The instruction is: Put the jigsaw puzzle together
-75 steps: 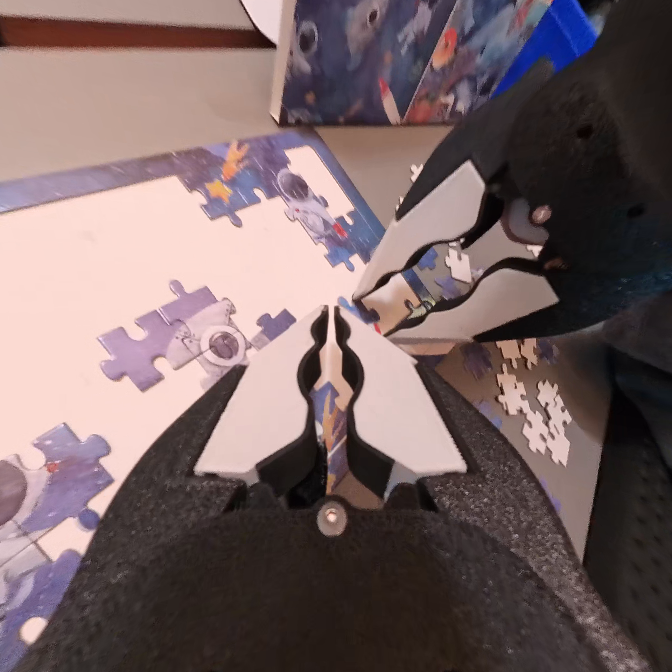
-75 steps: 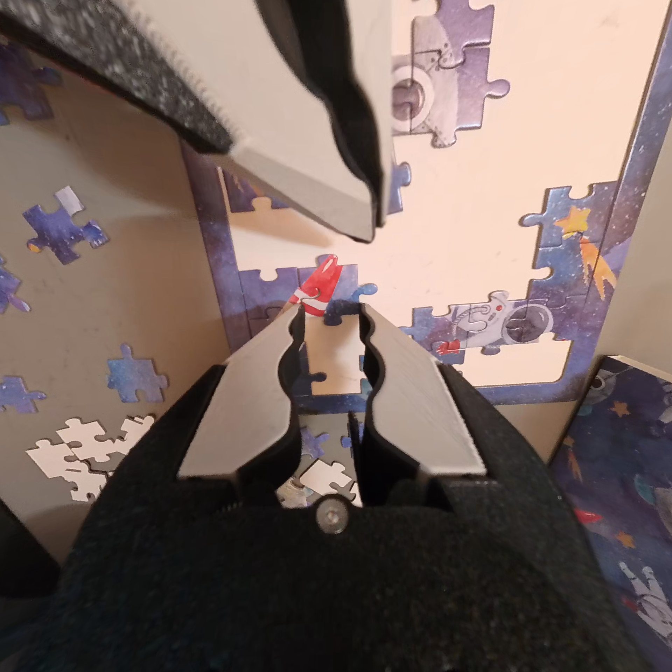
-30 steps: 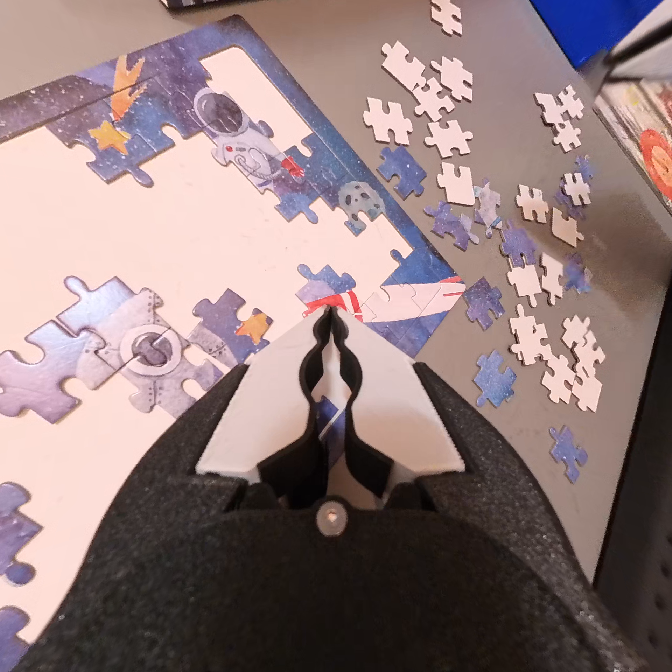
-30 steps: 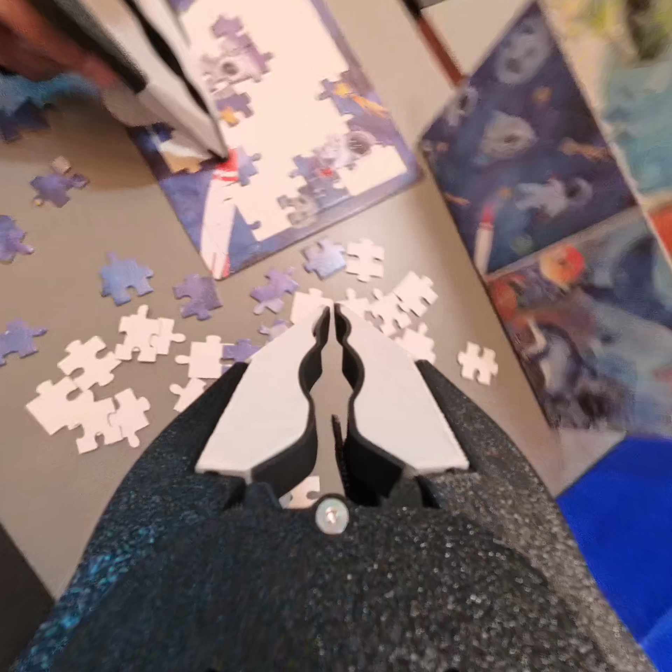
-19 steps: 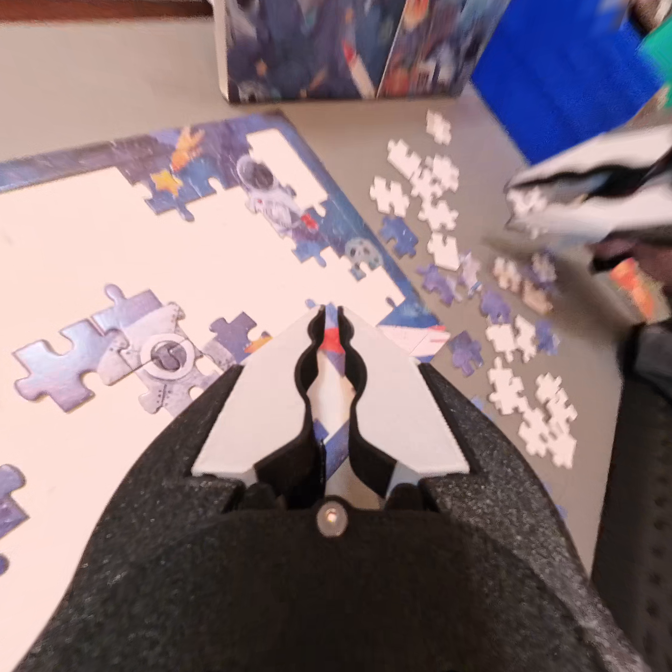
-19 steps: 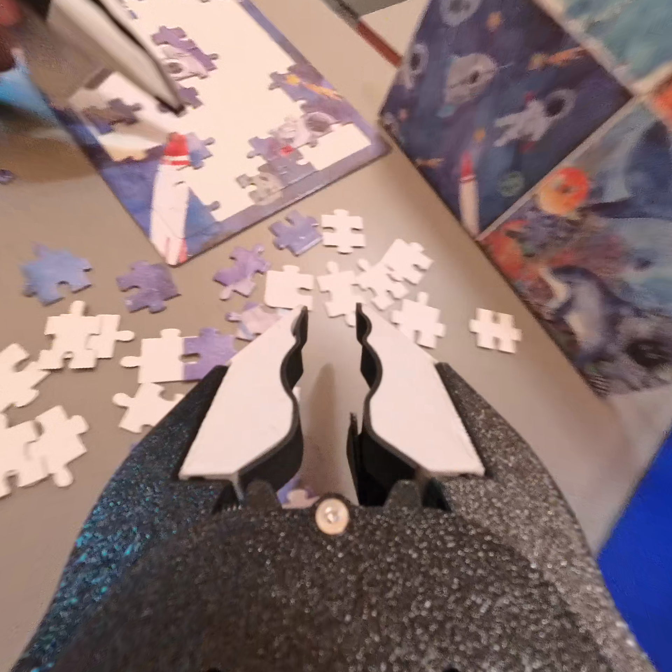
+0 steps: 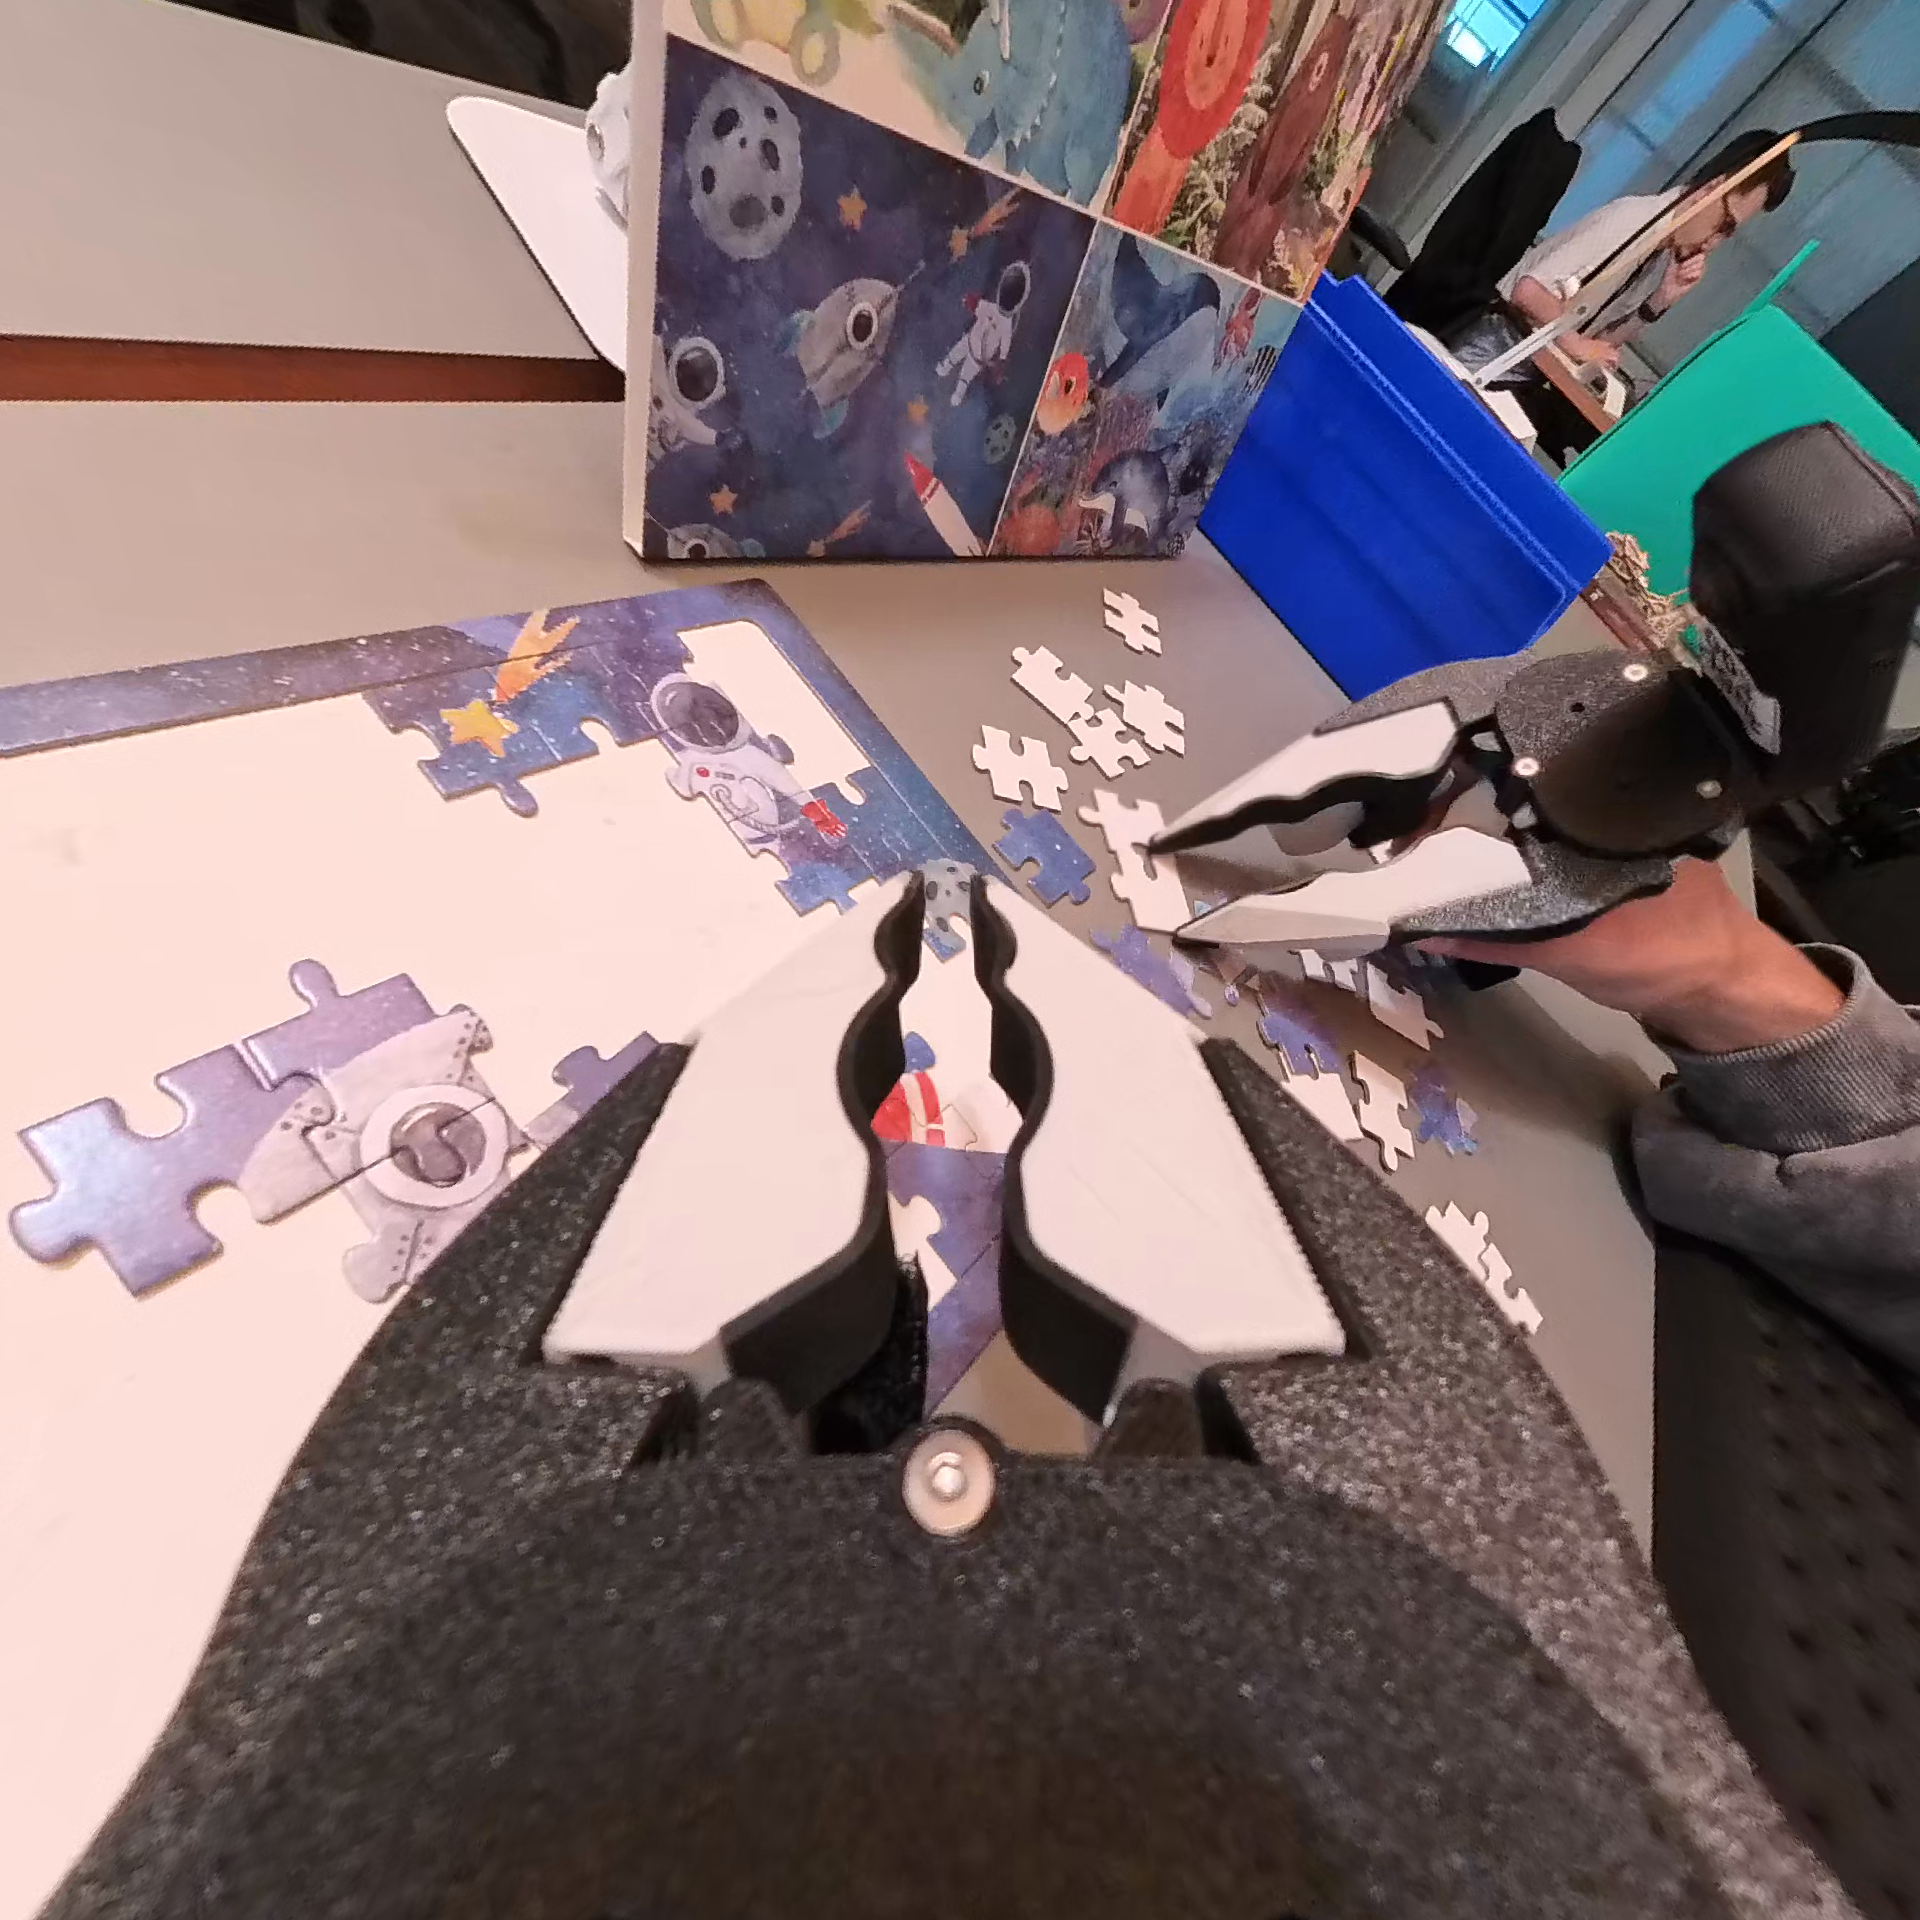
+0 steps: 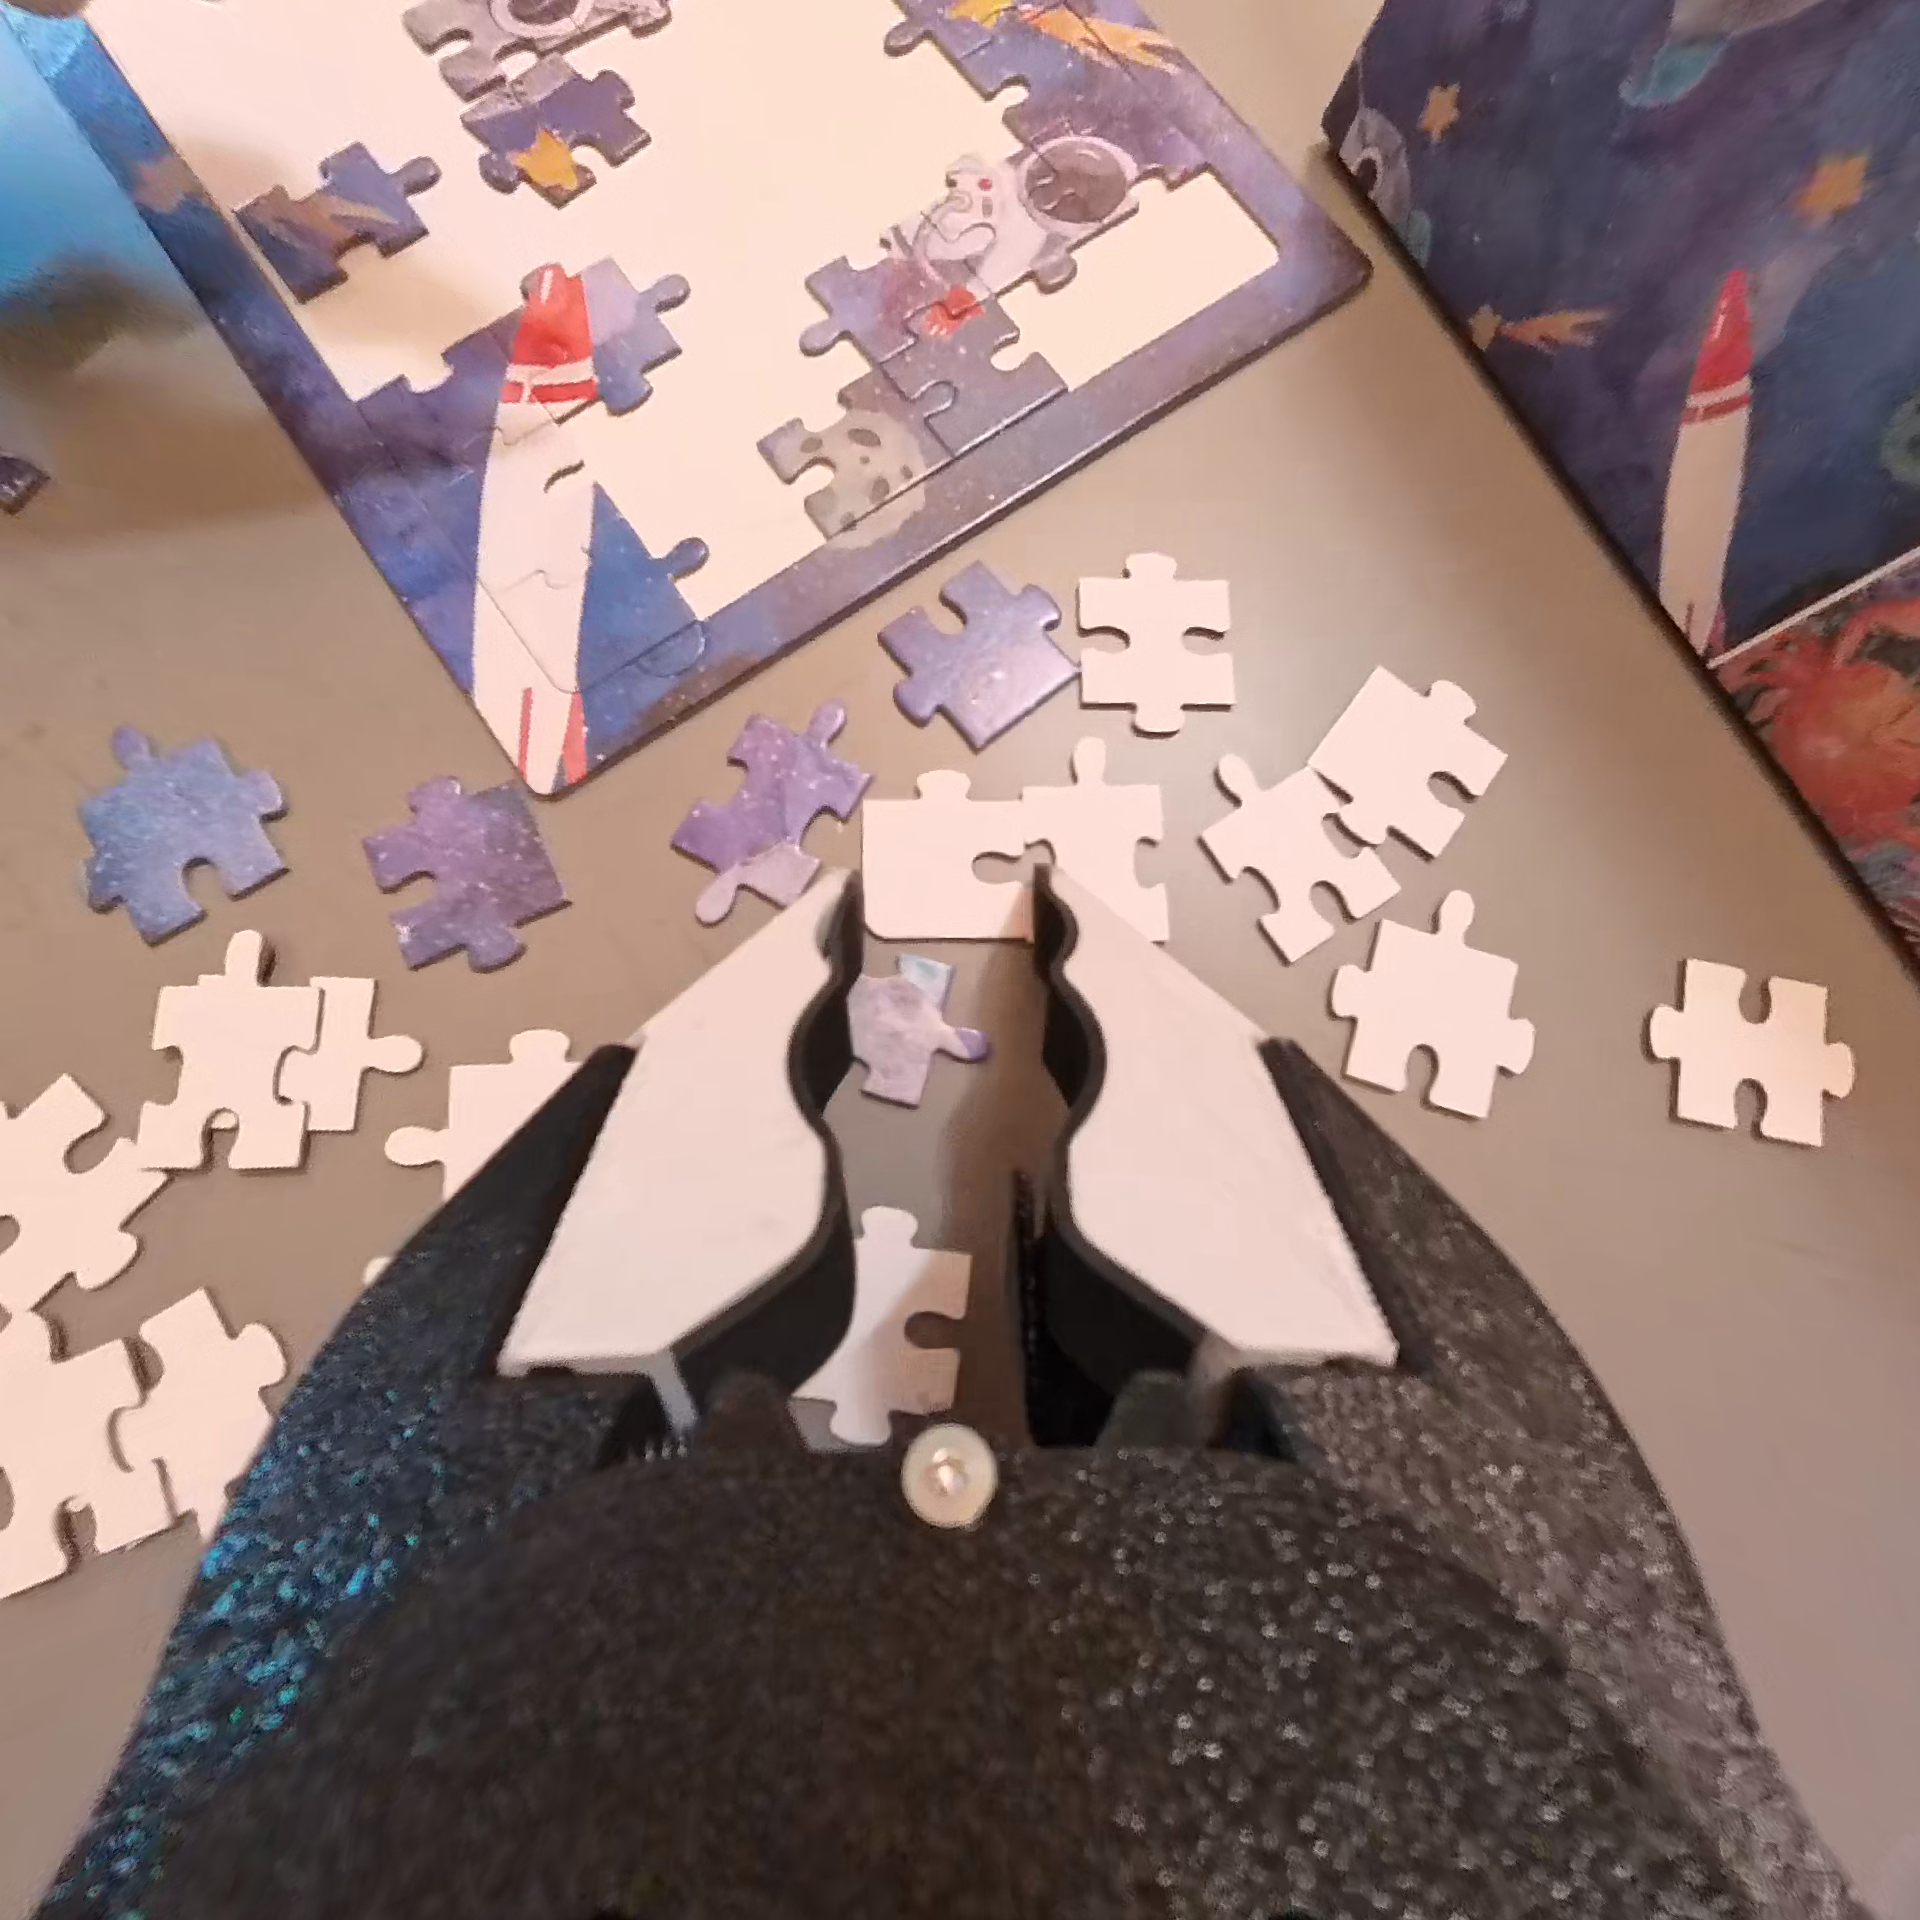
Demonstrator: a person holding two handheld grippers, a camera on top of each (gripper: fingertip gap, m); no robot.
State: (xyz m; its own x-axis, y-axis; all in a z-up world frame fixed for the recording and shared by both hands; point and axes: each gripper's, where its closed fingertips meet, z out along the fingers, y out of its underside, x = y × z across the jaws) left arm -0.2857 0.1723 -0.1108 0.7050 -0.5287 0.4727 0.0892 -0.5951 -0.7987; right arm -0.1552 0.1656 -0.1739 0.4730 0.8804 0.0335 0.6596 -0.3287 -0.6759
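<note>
The right gripper is spread wide, its tips straddling a face-down white puzzle piece; the left gripper, narrowly parted, holds nothing.

Left wrist cam sits behind the left gripper, low over the puzzle tray, looking fwd across the table to the upright puzzle box, w/ the right gripper at mid-right. Right wrist cam looks steeply down, close above the loose pieces on the grey table, right gripper in fgnd, tray at top. Both views share the tray's rocket corner, the scattered pieces beside it & the box.
</note>
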